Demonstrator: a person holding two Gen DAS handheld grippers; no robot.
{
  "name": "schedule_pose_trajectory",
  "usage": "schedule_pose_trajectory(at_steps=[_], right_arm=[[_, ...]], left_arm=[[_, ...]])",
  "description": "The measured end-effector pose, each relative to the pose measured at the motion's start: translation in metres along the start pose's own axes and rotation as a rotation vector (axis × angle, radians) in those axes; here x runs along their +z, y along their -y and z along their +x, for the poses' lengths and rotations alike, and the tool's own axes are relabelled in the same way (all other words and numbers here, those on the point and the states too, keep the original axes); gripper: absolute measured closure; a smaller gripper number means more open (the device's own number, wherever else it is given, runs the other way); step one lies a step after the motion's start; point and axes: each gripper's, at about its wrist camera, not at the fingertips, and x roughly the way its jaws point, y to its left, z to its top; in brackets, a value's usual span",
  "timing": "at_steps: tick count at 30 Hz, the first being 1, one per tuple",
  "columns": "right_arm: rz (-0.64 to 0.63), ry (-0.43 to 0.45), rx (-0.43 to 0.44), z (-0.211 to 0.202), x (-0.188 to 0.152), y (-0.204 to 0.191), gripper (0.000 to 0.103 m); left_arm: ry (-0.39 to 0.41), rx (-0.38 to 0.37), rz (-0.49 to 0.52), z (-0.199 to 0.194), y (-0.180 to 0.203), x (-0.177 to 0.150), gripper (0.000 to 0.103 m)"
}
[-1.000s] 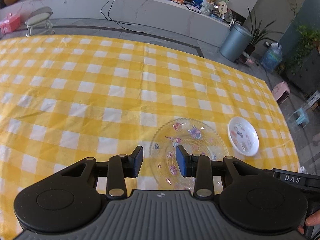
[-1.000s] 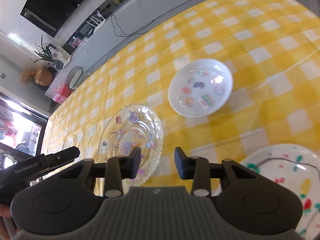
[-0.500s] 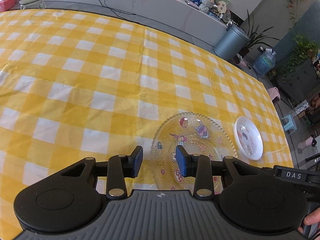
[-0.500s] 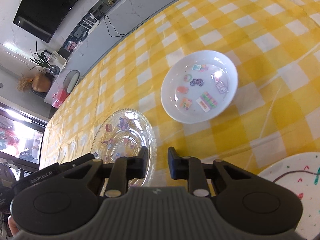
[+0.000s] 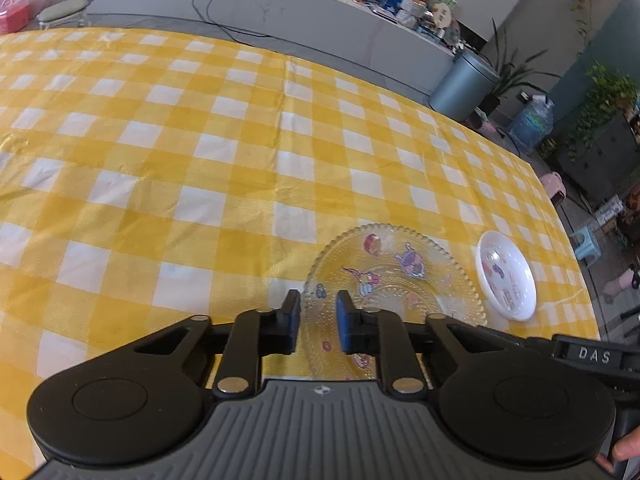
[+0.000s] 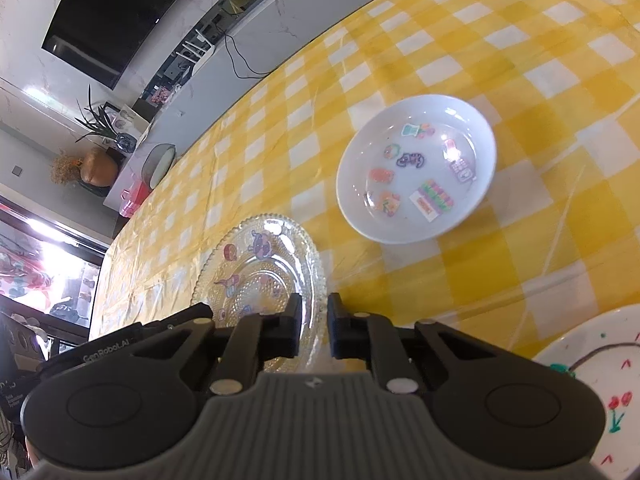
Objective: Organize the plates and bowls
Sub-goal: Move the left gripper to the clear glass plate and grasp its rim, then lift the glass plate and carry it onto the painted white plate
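A clear glass plate (image 5: 394,280) with cartoon stickers lies on the yellow checked tablecloth; it also shows in the right wrist view (image 6: 260,276). A small white bowl (image 5: 506,274) with stickers sits to its right, also seen in the right wrist view (image 6: 416,168). My left gripper (image 5: 318,322) is open, its jaws over the glass plate's near left rim. My right gripper (image 6: 314,330) is narrowly open at the glass plate's right rim, empty. A white plate (image 6: 596,384) with painted marks lies at the lower right.
The tablecloth (image 5: 200,160) stretches far left and back. The table's right edge (image 5: 576,248) drops to the floor, with a grey bin (image 5: 464,84), a water jug and stools beyond. A counter (image 5: 240,12) runs behind the table.
My right gripper's jaws have narrowed and it has moved closer to the glass plate's rim. My left gripper has shifted a little, staying open over the plate's left rim.
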Motion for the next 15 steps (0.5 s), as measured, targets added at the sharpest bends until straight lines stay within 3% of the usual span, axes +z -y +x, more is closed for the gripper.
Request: schedule_pose_trajectory(at_steps=[3,15], right_arm=[[0.005,0.008,-0.008,-0.0002,-0.0015,0.0003,0.097],[-0.007,0.036,-0.027,-0.007,-0.0025,-0.0037,0.098]], left_arm=[[0.004,-0.006,-0.004,-0.0005,-0.0021,-0.0003,0.087],[0.025,-0.03,0.017,-0.0073,0.0019,0.0004,0.089]])
